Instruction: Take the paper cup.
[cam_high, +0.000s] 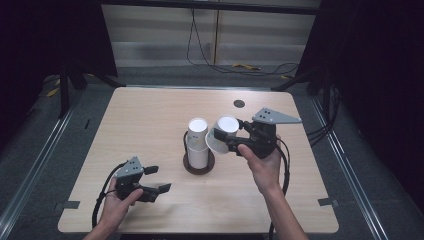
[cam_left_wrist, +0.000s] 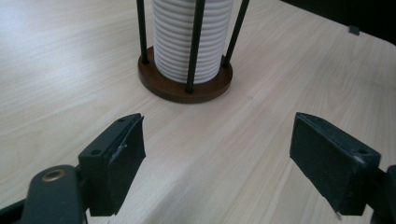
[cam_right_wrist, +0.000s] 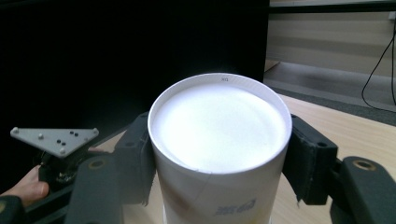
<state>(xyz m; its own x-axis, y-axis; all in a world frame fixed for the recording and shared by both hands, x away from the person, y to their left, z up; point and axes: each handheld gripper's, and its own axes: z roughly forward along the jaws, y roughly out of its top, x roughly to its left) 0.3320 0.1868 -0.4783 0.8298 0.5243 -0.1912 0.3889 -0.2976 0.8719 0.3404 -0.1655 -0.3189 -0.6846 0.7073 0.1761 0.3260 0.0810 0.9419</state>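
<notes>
A stack of ribbed white cups (cam_high: 198, 142) stands in a holder with thin black rods and a round brown base (cam_high: 199, 168) at mid-table. My right gripper (cam_high: 219, 137) is shut on a single white paper cup (cam_high: 226, 127), held tilted just right of the stack's top. In the right gripper view the cup (cam_right_wrist: 219, 126) sits between both jaws with its round white end facing the camera. My left gripper (cam_high: 159, 179) rests open near the front left of the table, nothing between its jaws. In the left gripper view, that gripper (cam_left_wrist: 217, 158) points at the stack (cam_left_wrist: 191, 37) and the base (cam_left_wrist: 163, 86).
The wooden table (cam_high: 150, 115) has a small black round spot (cam_high: 239, 103) at the back. Grey tape marks (cam_high: 70, 204) sit by the front corners. Cables (cam_high: 250, 67) lie on the floor behind. The other hand's grey plate (cam_right_wrist: 56, 140) shows in the right gripper view.
</notes>
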